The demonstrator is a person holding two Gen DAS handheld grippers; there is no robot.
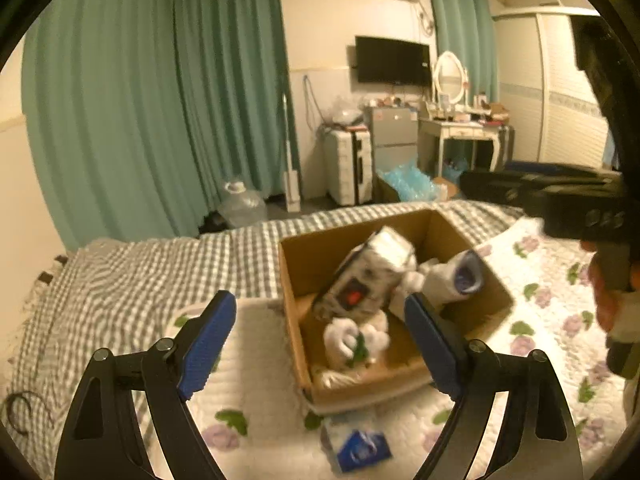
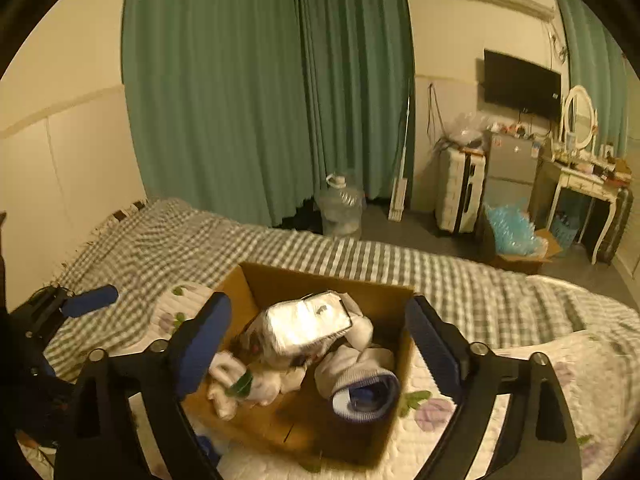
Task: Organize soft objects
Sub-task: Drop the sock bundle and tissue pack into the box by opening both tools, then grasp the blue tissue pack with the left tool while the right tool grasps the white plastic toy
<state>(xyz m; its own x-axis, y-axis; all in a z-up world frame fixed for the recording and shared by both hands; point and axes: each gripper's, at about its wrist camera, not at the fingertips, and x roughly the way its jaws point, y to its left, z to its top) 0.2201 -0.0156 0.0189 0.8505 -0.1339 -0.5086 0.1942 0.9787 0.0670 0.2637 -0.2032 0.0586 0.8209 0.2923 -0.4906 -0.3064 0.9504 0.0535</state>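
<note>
A brown cardboard box sits on the bed. In it lie a shiny silver-white soft pack, a white sock with a blue-grey cuff, and a white plush with a green bit. My left gripper is open and empty, held above the box's near side. My right gripper is open and empty above the box. The left gripper's blue finger shows at the left of the right wrist view. A blue and white packet lies on the quilt in front of the box.
The bed has a grey checked sheet and a white floral quilt. Beyond it stand green curtains, a water jug, a white suitcase, a dressing table and a box of blue plastic.
</note>
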